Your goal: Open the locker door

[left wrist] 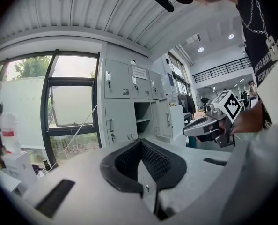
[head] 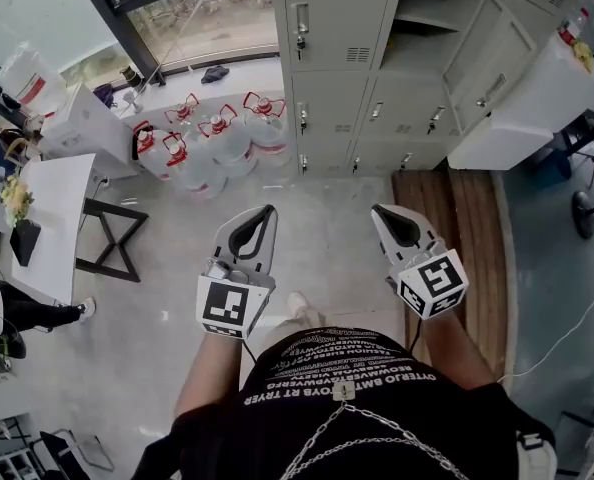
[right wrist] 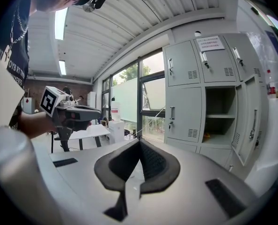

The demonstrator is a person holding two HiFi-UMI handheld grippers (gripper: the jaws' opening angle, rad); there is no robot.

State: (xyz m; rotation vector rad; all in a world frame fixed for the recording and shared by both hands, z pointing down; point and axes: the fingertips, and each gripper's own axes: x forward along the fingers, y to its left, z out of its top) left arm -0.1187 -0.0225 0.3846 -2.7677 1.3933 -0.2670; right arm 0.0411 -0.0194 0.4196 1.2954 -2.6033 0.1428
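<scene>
Pressed together and empty, the left tongs point(head: 265, 214) and the right tongs point(head: 382, 214) are held side by side ahead of the person. They point at the lockers point(head: 337, 78) but are well apart from them, probably a ready carry rather than a reach. One locker door point(head: 502, 56) already hangs open beside its bare compartment point(head: 427, 23). The other doors are closed, so the task looks either finished or not started.

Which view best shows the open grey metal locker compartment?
Right gripper view: the open grey metal locker compartment faces it, shelf visible. Head view sees it from above; left gripper view shows it small.
</scene>
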